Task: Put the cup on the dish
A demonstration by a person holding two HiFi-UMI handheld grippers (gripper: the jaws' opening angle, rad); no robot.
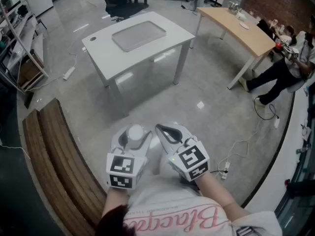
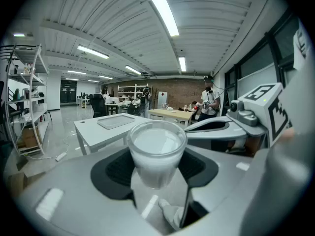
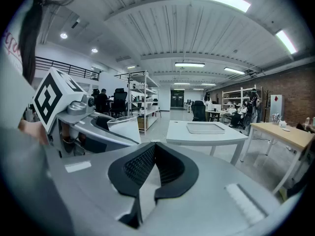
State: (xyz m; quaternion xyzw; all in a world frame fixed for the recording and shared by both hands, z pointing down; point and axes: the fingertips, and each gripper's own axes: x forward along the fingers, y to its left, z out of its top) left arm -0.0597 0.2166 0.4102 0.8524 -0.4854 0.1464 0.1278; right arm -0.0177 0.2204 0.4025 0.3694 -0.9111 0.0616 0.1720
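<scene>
A frosted clear cup (image 1: 135, 131) stands upright between the jaws of my left gripper (image 1: 132, 135), which is shut on it at about waist height over the floor. In the left gripper view the cup (image 2: 156, 149) fills the gap between the black pads (image 2: 118, 168). My right gripper (image 1: 167, 132) hangs just to the right of it, shut with nothing held; its pads (image 3: 140, 163) meet at the tip. The dish, a shallow grey tray (image 1: 139, 35), lies on a white table (image 1: 167, 45) some way ahead. It shows too in both gripper views, tray (image 2: 118, 121) and tray (image 3: 204, 127).
A wooden table (image 1: 241, 31) stands at the back right with a person (image 1: 288, 68) beside it. A curved wooden bench (image 1: 54, 151) runs along the left, and shelves (image 1: 19, 28) behind it. An office chair (image 1: 120, 1) is behind the white table. Cables (image 1: 246, 144) lie on the floor.
</scene>
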